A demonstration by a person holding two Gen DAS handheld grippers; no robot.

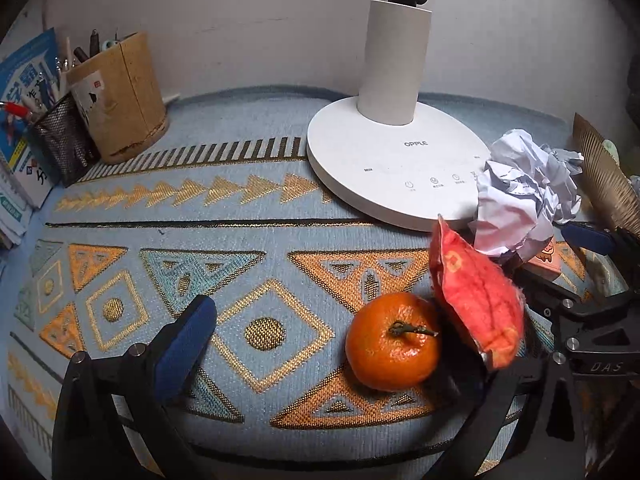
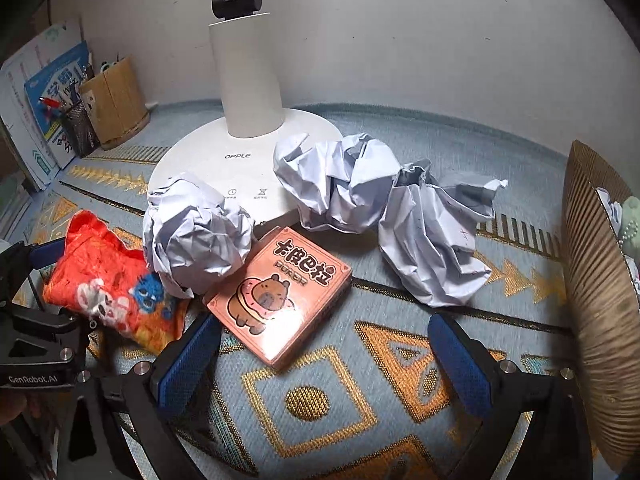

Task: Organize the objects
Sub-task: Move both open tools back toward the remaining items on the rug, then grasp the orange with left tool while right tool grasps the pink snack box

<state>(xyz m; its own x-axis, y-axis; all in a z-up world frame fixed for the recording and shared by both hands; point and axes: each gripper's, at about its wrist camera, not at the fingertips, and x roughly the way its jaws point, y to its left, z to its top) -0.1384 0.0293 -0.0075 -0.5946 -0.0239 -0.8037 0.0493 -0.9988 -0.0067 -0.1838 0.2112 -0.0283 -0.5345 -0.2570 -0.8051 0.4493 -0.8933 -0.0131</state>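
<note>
A mandarin orange [image 1: 393, 341] lies on the patterned cloth between my left gripper's fingers. My left gripper [image 1: 336, 344] is open; its right finger is hidden behind a red snack wrapper [image 1: 476, 300], which also shows in the right wrist view [image 2: 116, 284]. My right gripper [image 2: 328, 356] is open and empty, just in front of a pink capybara card box [image 2: 280, 296]. Crumpled white paper balls lie near the box: one on the left [image 2: 196, 232], one behind [image 2: 340, 180], one on the right [image 2: 432, 240].
A white OPPLE lamp base [image 1: 392, 164] stands at the back. A wooden pen holder [image 1: 124, 96], a mesh pen cup [image 1: 66, 140] and books [image 1: 24, 92] stand at the far left. A corrugated cardboard bin [image 2: 600, 280] stands at the right.
</note>
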